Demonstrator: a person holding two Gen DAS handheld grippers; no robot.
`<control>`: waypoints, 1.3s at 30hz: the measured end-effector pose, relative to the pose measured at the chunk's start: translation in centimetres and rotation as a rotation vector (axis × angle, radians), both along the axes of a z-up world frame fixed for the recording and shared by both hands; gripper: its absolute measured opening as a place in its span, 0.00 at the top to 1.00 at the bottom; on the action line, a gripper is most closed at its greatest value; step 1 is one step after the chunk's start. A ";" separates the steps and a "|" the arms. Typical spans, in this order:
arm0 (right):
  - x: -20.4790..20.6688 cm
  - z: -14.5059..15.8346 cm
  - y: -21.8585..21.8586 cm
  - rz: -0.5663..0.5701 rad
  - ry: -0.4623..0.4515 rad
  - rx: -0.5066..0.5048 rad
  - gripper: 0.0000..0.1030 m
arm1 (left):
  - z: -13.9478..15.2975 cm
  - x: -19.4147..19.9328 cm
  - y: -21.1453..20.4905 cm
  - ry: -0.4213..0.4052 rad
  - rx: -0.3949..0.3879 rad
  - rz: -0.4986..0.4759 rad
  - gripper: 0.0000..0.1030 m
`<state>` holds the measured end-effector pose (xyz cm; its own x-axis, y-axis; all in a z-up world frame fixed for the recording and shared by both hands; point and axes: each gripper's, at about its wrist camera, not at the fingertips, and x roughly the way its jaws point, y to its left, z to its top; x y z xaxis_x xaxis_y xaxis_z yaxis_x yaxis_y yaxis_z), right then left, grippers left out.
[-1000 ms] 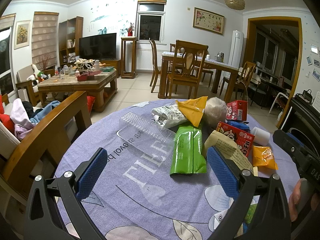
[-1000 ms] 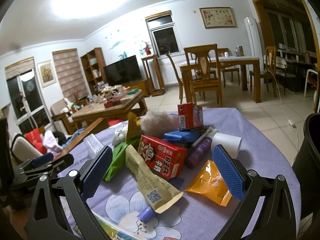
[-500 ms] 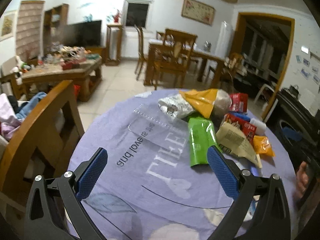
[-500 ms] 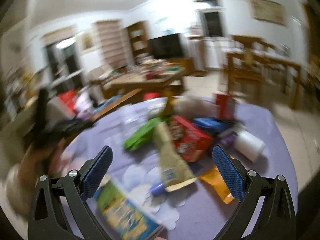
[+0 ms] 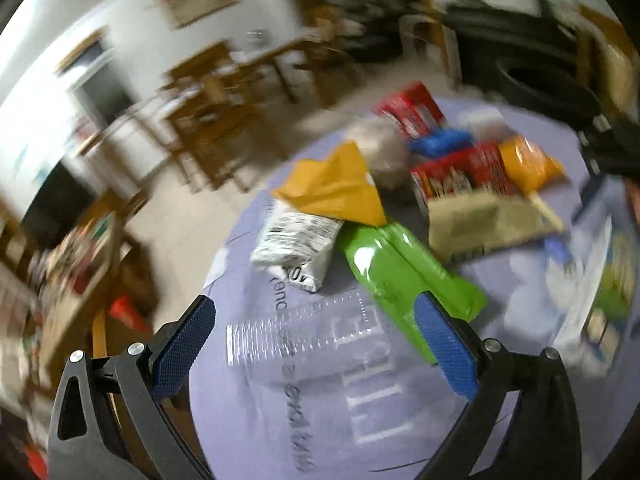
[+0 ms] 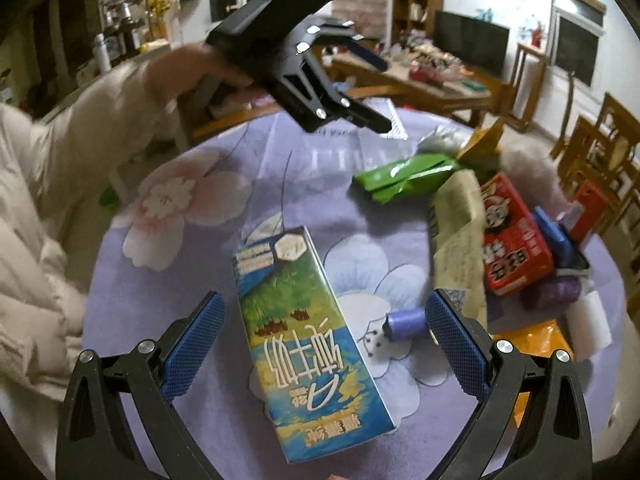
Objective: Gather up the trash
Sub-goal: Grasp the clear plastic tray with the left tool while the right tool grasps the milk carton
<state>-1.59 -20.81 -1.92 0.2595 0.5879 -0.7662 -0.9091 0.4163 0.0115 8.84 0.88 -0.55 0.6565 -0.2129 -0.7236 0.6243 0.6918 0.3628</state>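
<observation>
Both claws are hanging spread wide over the round table, gripping nothing. Nearest to me, the right gripper [image 6: 324, 336] is hovering with its blue pads on either side of a milk carton [image 6: 308, 344], which is lying flat on the lilac flowered tablecloth [image 6: 192, 200]; whether the pads are touching the carton, I cannot tell. Just past the right-hand pad a small purple tube [image 6: 404, 320] is lying, and an orange packet [image 6: 528, 340] is showing behind that finger.

The left gripper [image 5: 316, 344] is pointing down over a clear plastic tray [image 5: 304, 340] lying between its open fingers, though that view is badly smeared. From the right wrist view it [image 6: 360, 84] is hanging above the far side of the table, held by a hand [image 6: 196, 68] coming out of a pale padded sleeve.

Beyond the tray, a green wrapper [image 5: 404, 276] is lying slantwise, its near end just behind the left gripper's right-hand pad. A white printed packet [image 5: 296, 244] is sitting beside it, with a yellow wrapper [image 5: 336, 188] overlapping both. To the right, a tan paper pouch [image 5: 484, 220] is resting against a red snack box [image 5: 460, 176], and further back a pale fluffy ball [image 5: 380, 148], a blue packet [image 5: 440, 140] and a second red box [image 5: 412, 108] are crowding together near the far edge.

Further off, wooden dining chairs [image 5: 208, 120] are standing on the tiled floor.
</observation>
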 end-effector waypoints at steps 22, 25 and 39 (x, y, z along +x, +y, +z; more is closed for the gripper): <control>3.5 -0.9 -2.0 -0.205 0.124 0.060 0.49 | -2.3 -2.0 1.7 0.220 -0.173 -0.015 0.20; 3.1 -0.7 -2.9 -0.228 0.136 0.095 0.49 | -2.5 -2.6 1.4 0.202 -0.165 0.055 0.21; 1.7 0.7 -7.3 -0.354 0.170 0.275 0.50 | -3.0 -6.8 1.0 0.225 -0.185 0.163 0.44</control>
<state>0.08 -28.16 -1.26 0.3646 0.6728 -0.6437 -0.6875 0.6608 0.3012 2.00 1.87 -3.58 0.5208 -0.2595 -0.8133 0.5498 0.8307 0.0871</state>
